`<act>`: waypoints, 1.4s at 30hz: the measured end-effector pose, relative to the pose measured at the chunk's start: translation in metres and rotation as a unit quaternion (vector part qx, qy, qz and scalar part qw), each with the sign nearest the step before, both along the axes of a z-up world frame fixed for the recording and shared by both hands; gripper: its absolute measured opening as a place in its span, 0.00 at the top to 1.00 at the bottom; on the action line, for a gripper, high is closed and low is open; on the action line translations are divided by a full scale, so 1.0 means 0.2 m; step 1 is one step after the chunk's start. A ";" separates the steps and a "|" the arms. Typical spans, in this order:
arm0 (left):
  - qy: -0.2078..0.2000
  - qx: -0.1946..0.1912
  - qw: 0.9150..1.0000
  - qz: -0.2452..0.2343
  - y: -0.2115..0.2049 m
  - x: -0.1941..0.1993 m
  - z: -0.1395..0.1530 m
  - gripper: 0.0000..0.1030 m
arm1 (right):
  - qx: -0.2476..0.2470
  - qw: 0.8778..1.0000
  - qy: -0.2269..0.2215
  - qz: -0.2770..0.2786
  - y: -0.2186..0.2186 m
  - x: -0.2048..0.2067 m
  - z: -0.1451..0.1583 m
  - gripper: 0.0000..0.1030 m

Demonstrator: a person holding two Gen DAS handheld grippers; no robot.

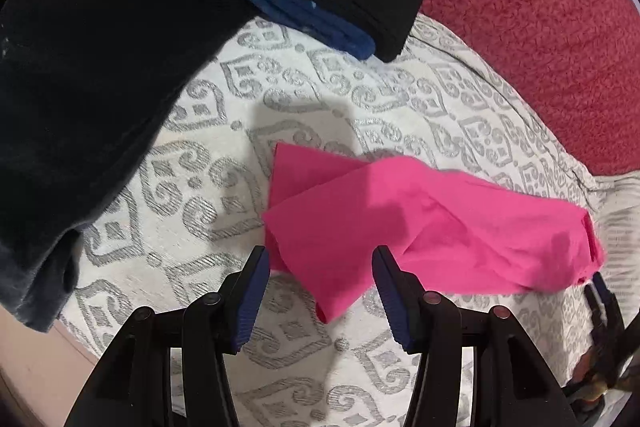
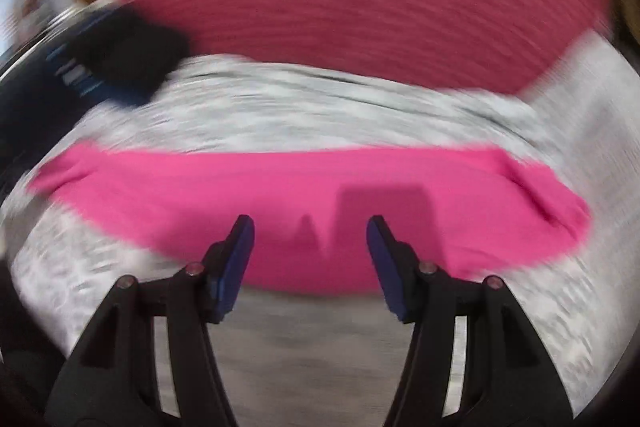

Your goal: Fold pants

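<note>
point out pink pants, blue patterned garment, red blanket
pink pants (image 1: 400, 223): left wrist view, middle of the folded fabric.
blue patterned garment (image 1: 280, 3): left wrist view, on its folded layers.
red blanket (image 1: 528, 11): left wrist view, open textured area.

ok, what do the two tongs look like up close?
Both match. Left tongs and right tongs: black plastic linkage arms with open triangular cut-outs, small reddish-metal pivot pins at the joints, and ribbed dark-blue pads lining the inner faces of the tapered fingers. No cables, markings or sleeves show.
</note>
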State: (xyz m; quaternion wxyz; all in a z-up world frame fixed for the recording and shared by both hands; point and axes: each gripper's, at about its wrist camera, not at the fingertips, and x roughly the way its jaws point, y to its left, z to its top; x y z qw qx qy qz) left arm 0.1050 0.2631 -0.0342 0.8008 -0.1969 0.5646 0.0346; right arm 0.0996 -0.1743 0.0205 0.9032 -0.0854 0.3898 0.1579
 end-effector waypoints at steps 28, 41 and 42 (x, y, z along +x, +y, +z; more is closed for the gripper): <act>-0.010 -0.107 0.993 -0.045 0.19 0.02 -0.17 0.50 | -0.145 0.944 -0.023 0.295 1.45 -0.07 -0.39 0.48; -0.080 -0.146 0.986 -0.022 0.24 0.12 -0.08 0.97 | -0.151 0.950 -0.012 0.275 1.45 0.03 -0.46 0.95; -0.088 -0.140 0.986 -0.019 0.25 0.13 -0.04 0.97 | -0.139 0.951 0.013 0.276 1.45 0.06 -0.47 0.97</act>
